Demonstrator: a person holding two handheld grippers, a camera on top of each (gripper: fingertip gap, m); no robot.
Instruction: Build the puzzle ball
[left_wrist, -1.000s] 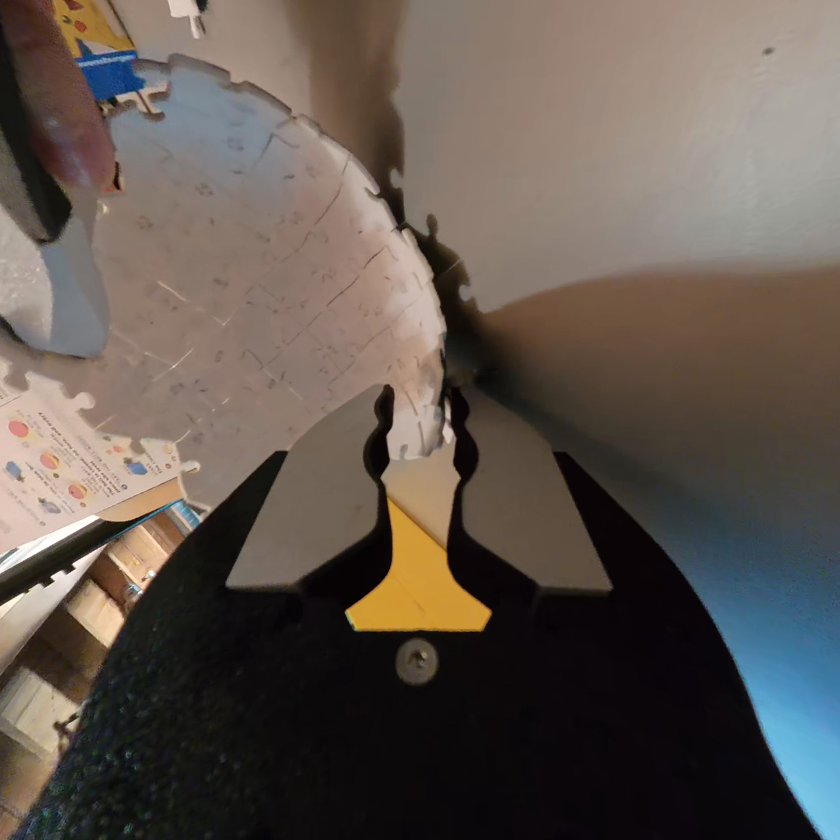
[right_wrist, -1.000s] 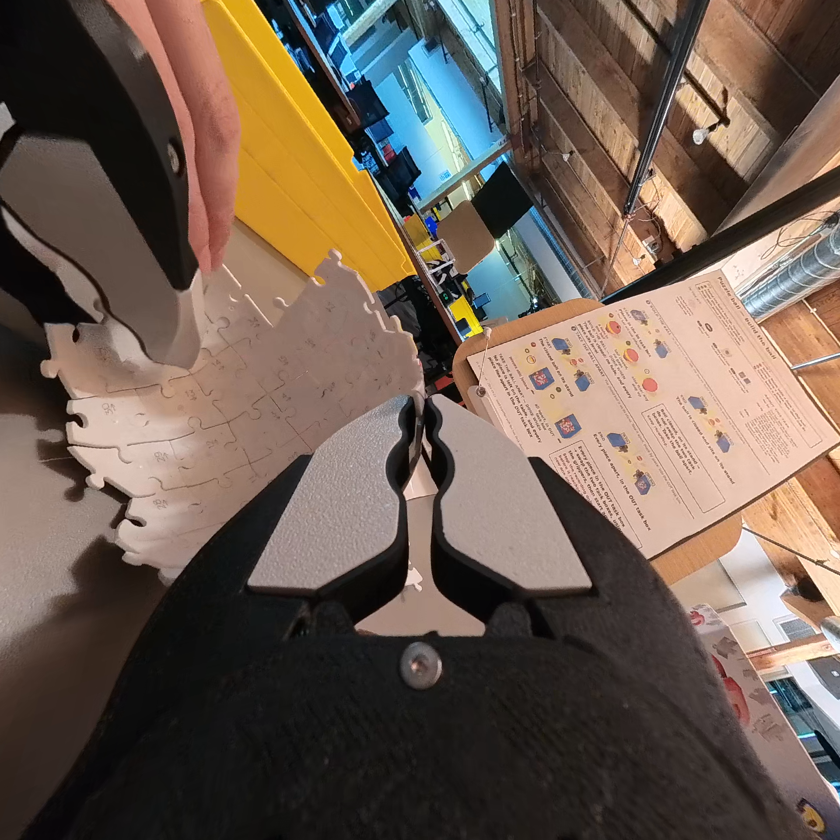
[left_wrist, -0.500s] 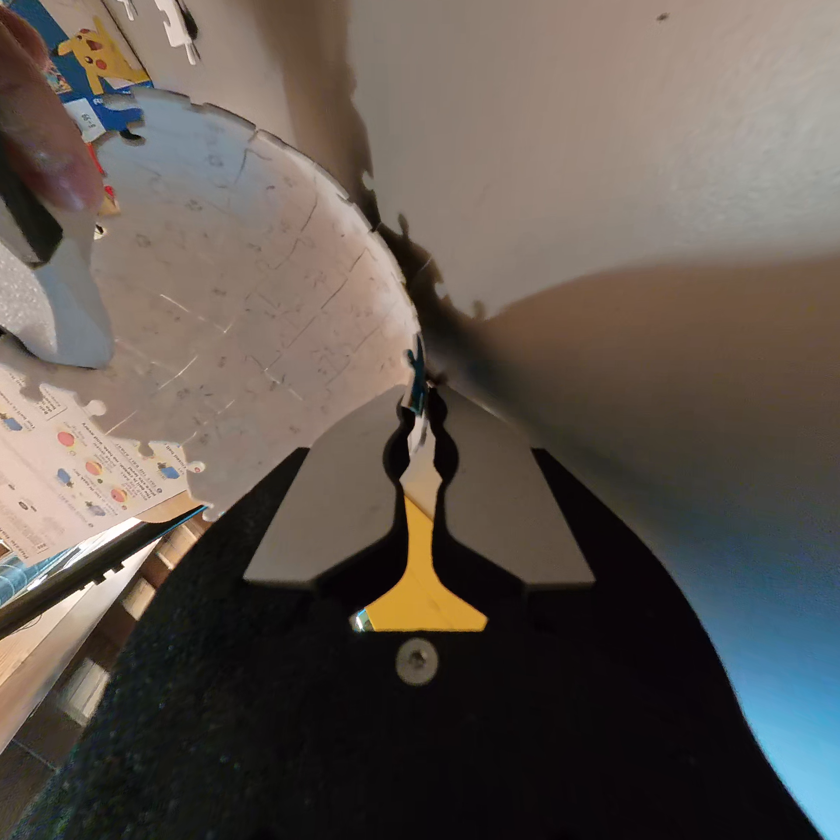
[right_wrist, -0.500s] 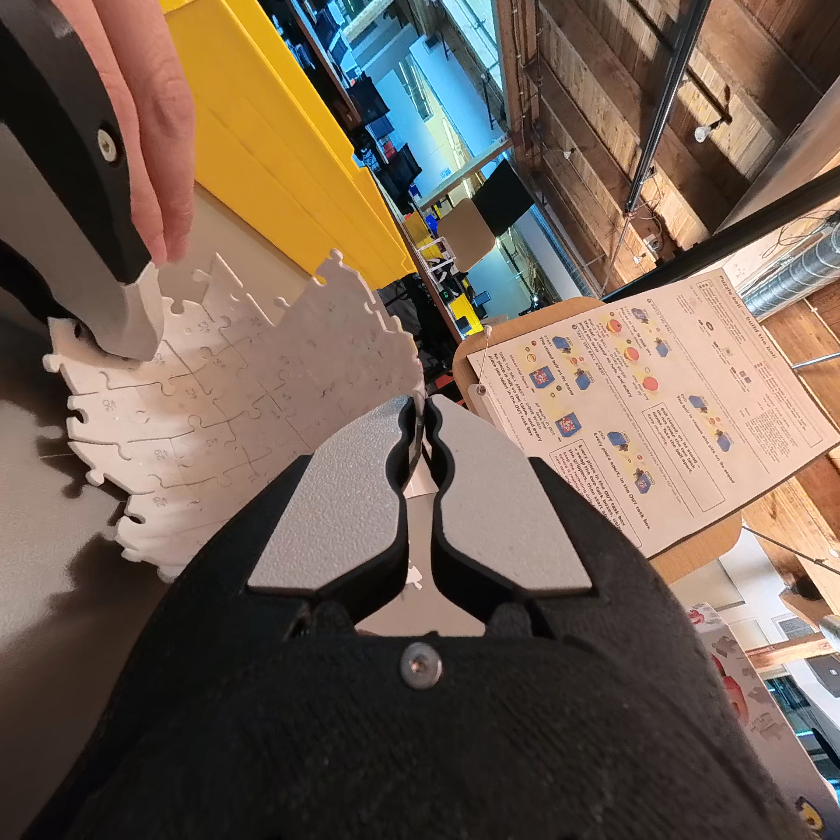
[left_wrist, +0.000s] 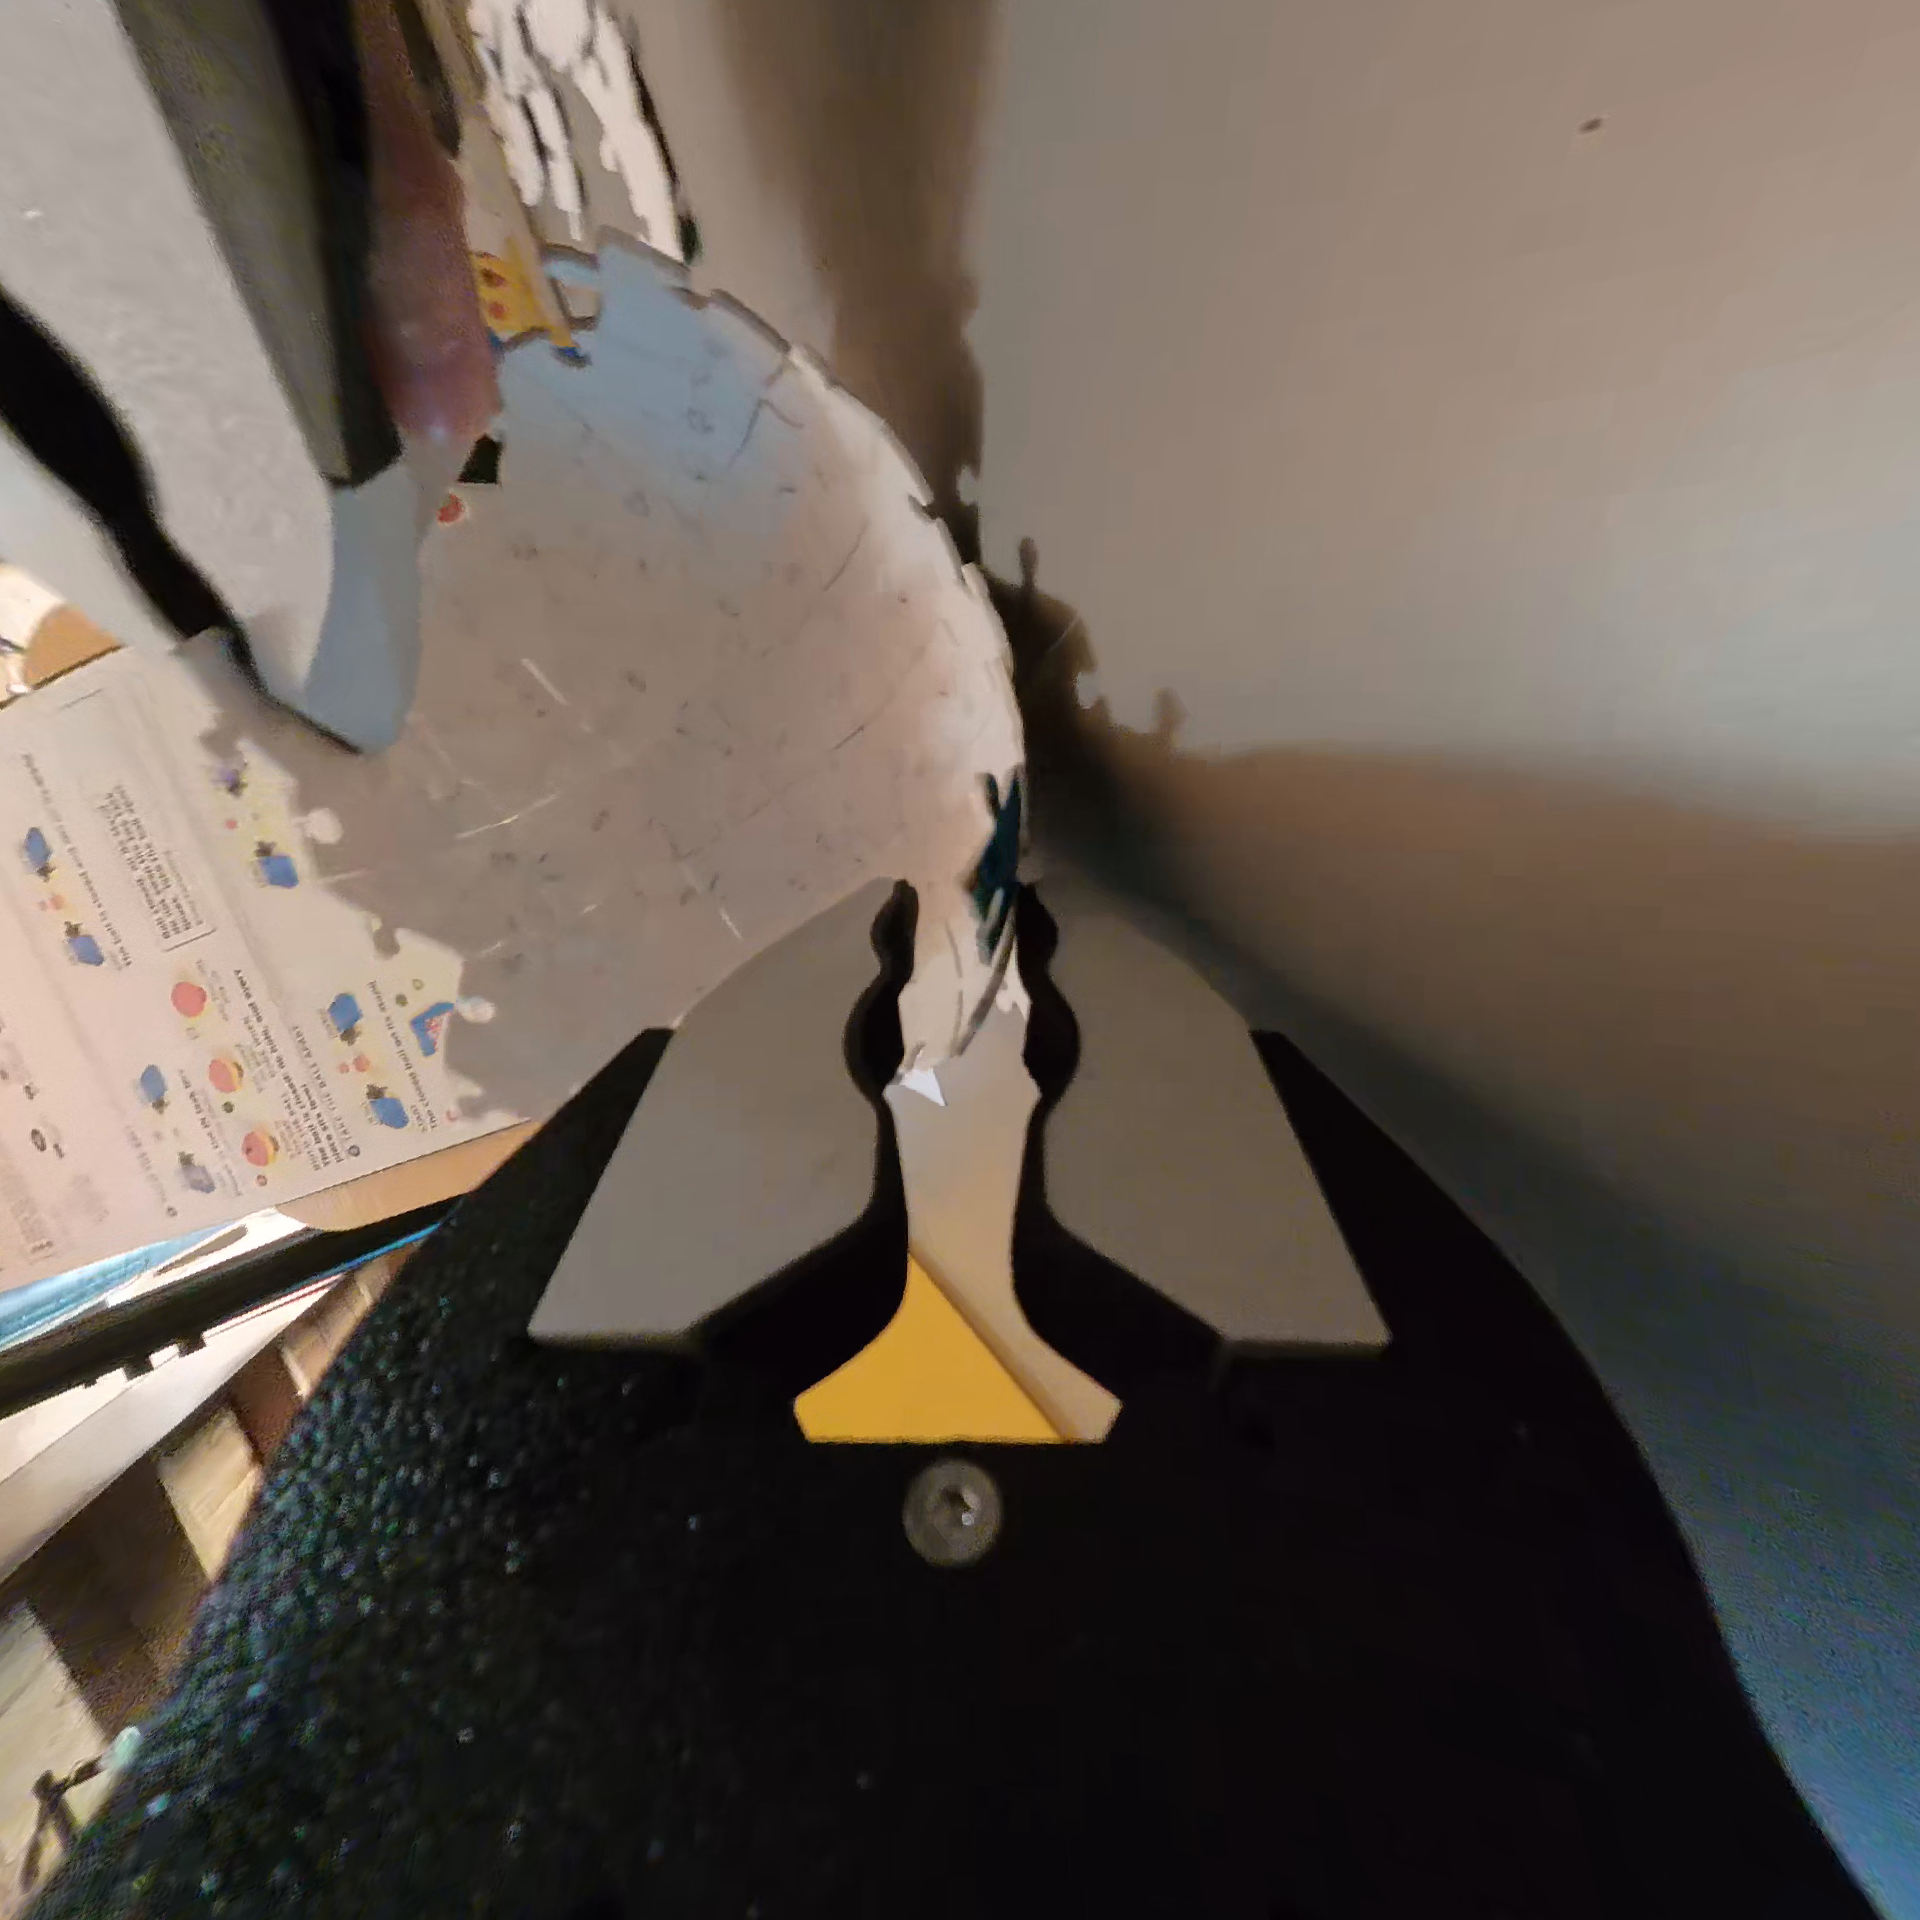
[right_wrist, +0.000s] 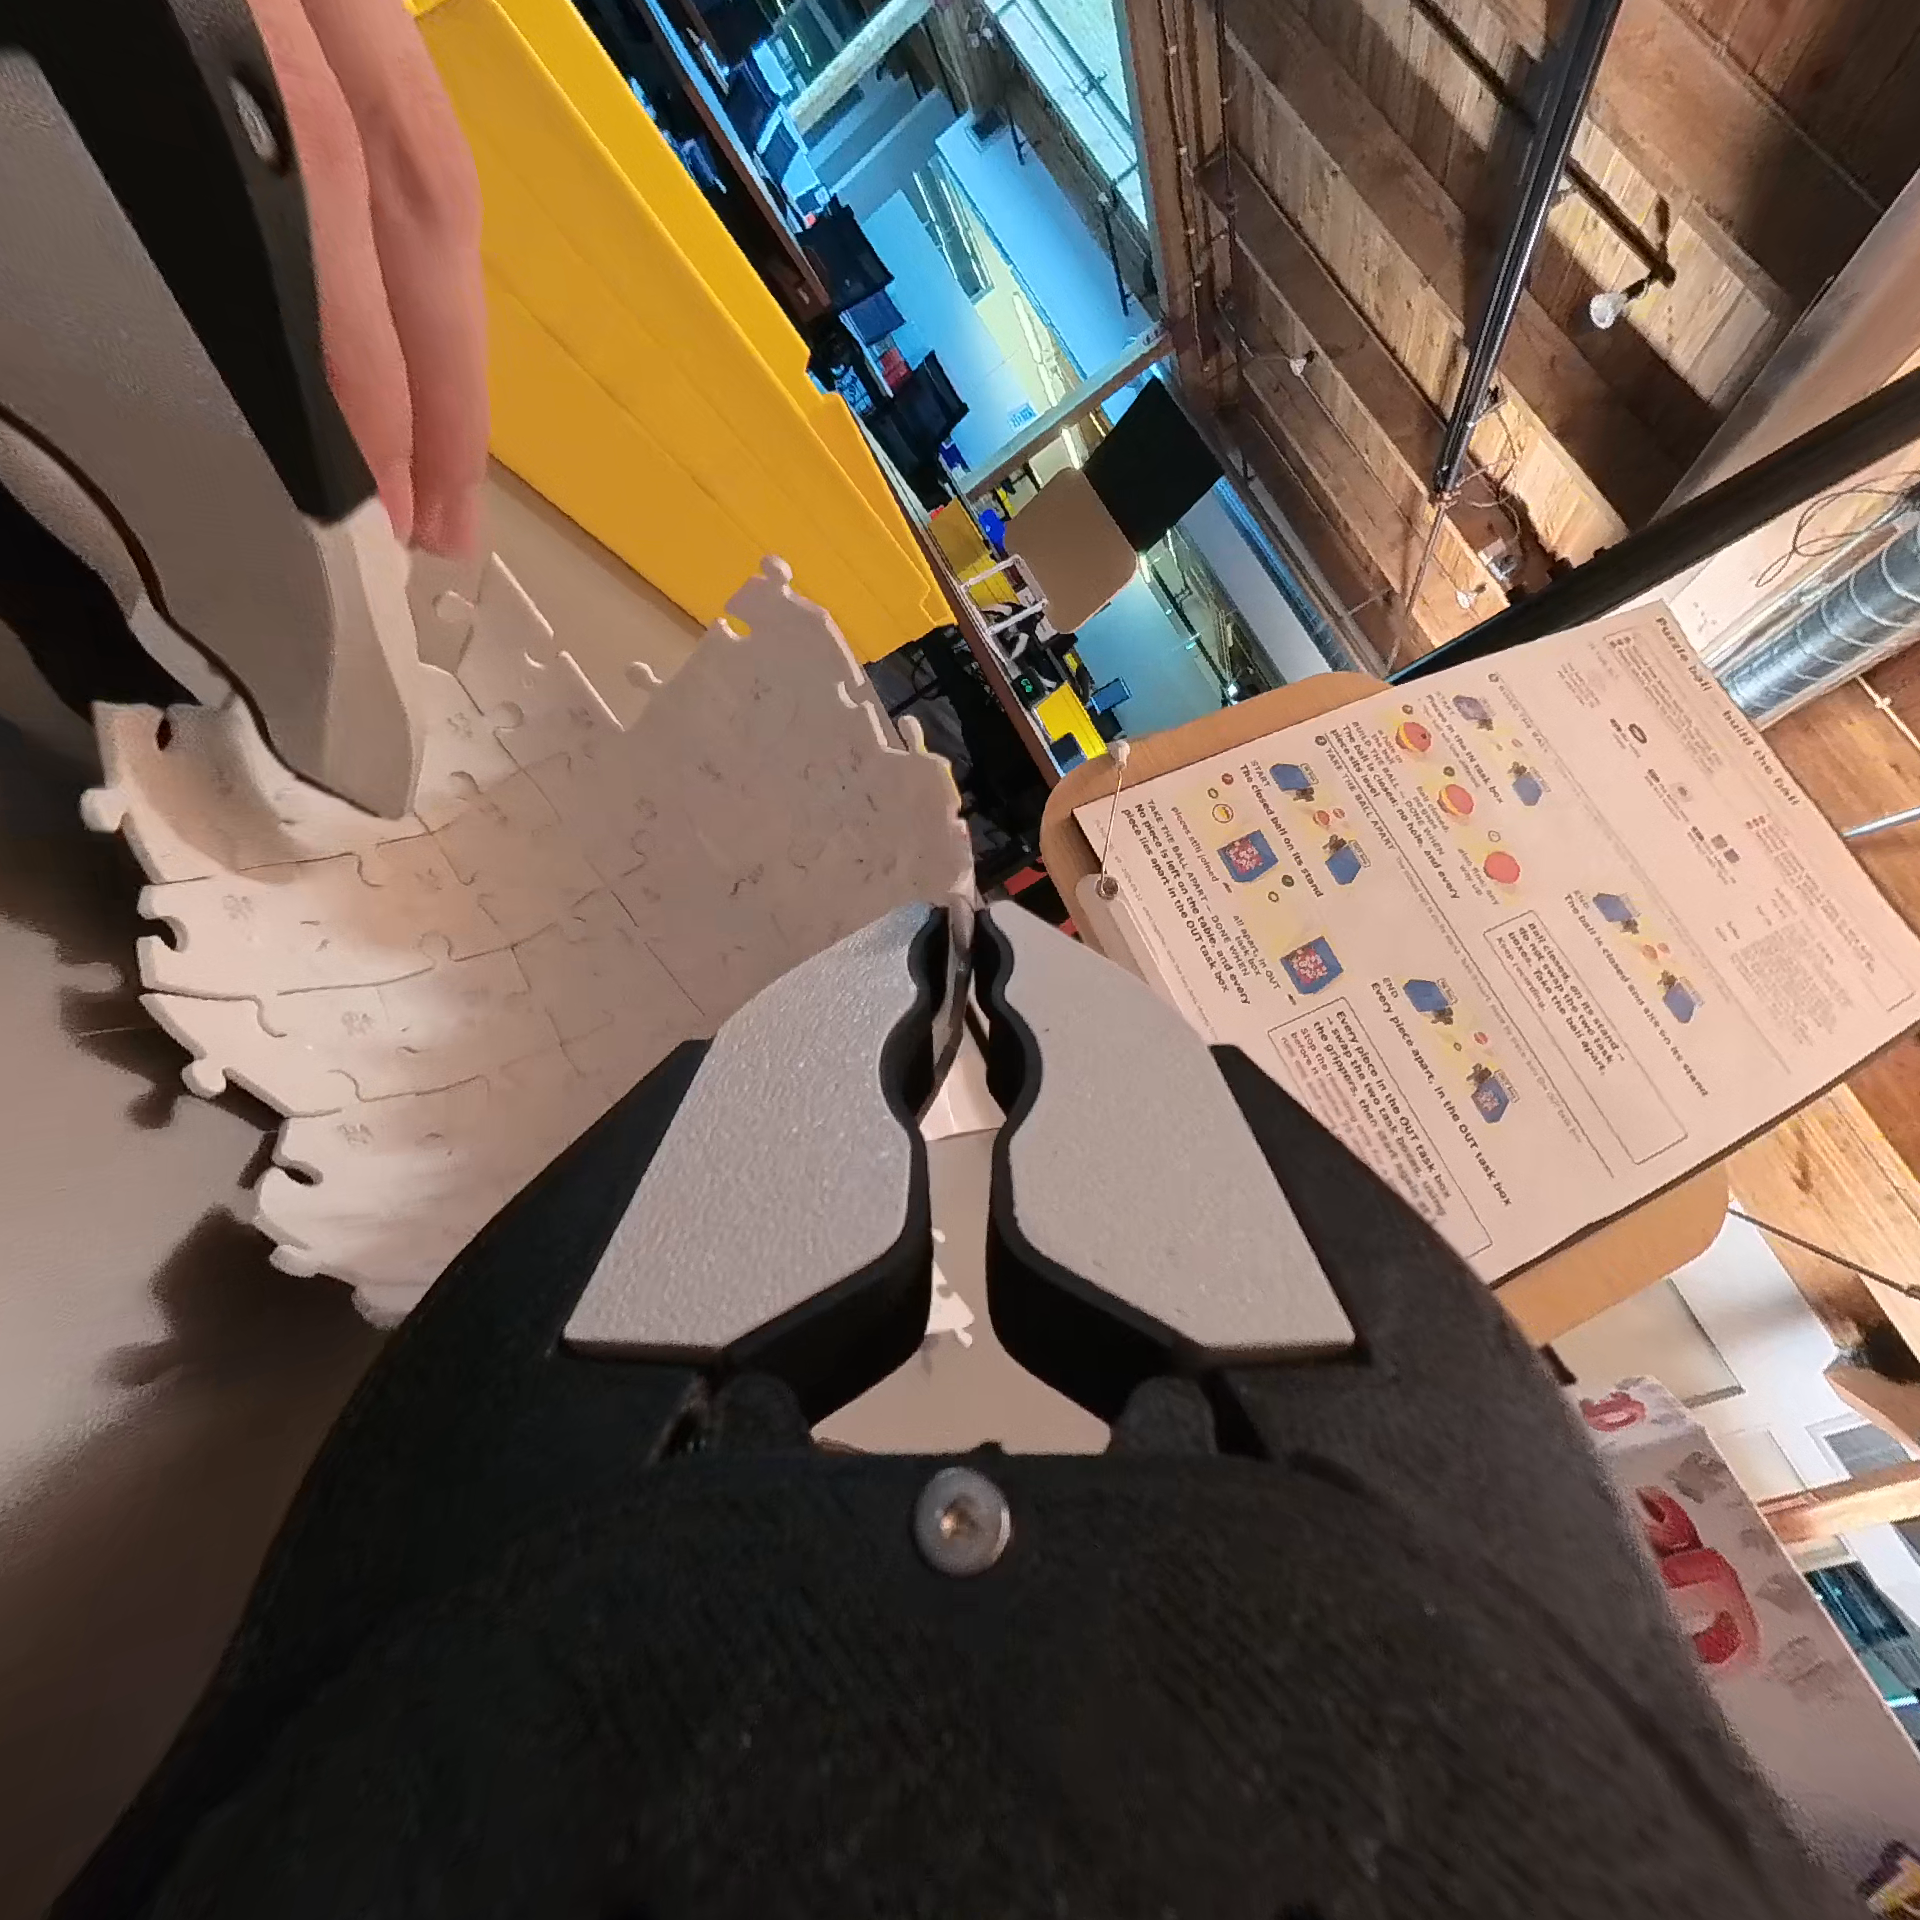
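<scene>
**Both grippers pinch one curved shell of the puzzle ball**

We hold a half-built shell of joined white pieces up off the grey table, one gripper at each end of it. Our left gripper is closed on the shell's rim, where a sliver of dark printed colour shows along the edge between the jaws. Our right gripper is pressed nearly shut on the opposite rim, gripping the thin edge there. In each wrist view the other gripper shows at the far left, with a person's fingers just behind it.

We judge the two-ended grip is there to keep the shell from flexing or popping apart at its seams: a curved sheet of snapped-together pieces is floppy, and a single pinch would let the free side sag. It also steadies the open edge for the next piece.

The shell is a bowl-like section, its blank white inner face turned toward both cameras and its printed face turned away. Its long axis runs from one gripper to the other, with jagged tabs along the free edges. Loose pieces lie farther off on the table, blurred. An instruction sheet on a board stands to the right of the shell, and yellow bins sit behind it.
</scene>
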